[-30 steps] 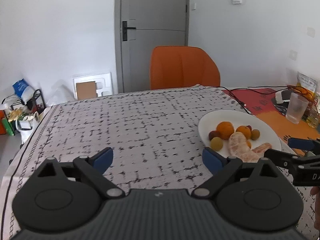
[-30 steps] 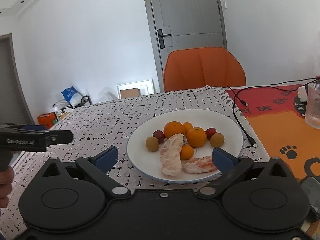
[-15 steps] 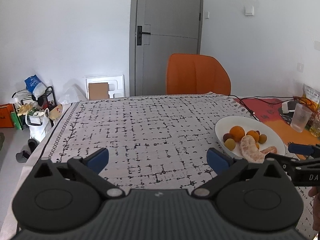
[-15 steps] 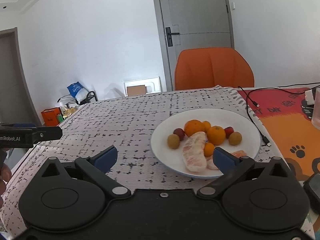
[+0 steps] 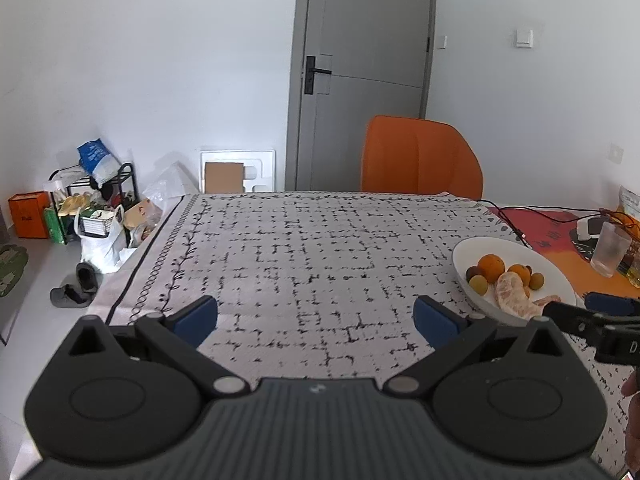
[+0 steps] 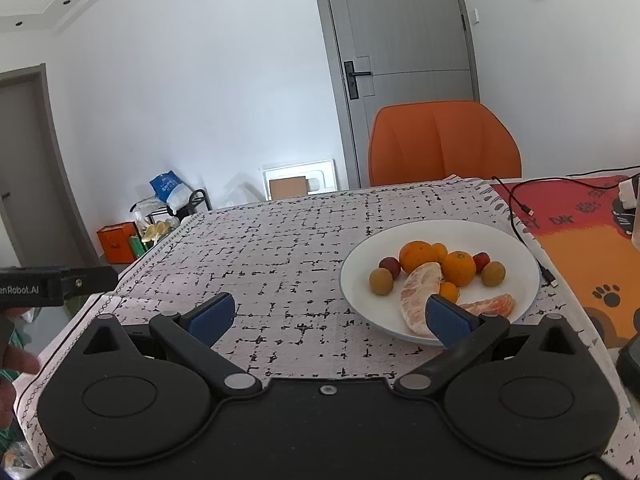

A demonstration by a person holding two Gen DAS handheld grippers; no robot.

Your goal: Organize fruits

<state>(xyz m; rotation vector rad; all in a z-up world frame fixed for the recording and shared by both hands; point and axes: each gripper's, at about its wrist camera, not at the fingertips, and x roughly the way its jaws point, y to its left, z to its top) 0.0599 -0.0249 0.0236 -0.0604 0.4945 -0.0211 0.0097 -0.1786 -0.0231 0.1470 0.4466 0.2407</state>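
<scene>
A white plate (image 6: 512,240) on the patterned tablecloth holds oranges (image 6: 416,256), small red and tan fruits (image 6: 381,281) and two peeled citrus pieces (image 6: 418,300). My right gripper (image 6: 330,318) is open and empty, low over the cloth just left of the plate's near rim. My left gripper (image 5: 316,318) is open and empty above the bare cloth; the plate (image 5: 480,246) lies to its right, with the fruits (image 5: 491,266) on it. The right gripper's finger (image 5: 580,318) shows at the right edge of the left wrist view.
An orange chair (image 6: 444,144) stands at the table's far side. A black cable (image 6: 520,216) and an orange paw-print mat (image 6: 592,256) lie right of the plate. A plastic cup (image 5: 610,248) stands at the far right. Bags and a rack (image 5: 96,208) sit on the floor left.
Both grippers have pulled back and to the left from the plate. The plate now sits further right and smaller in both views. The jaws stayed open.
</scene>
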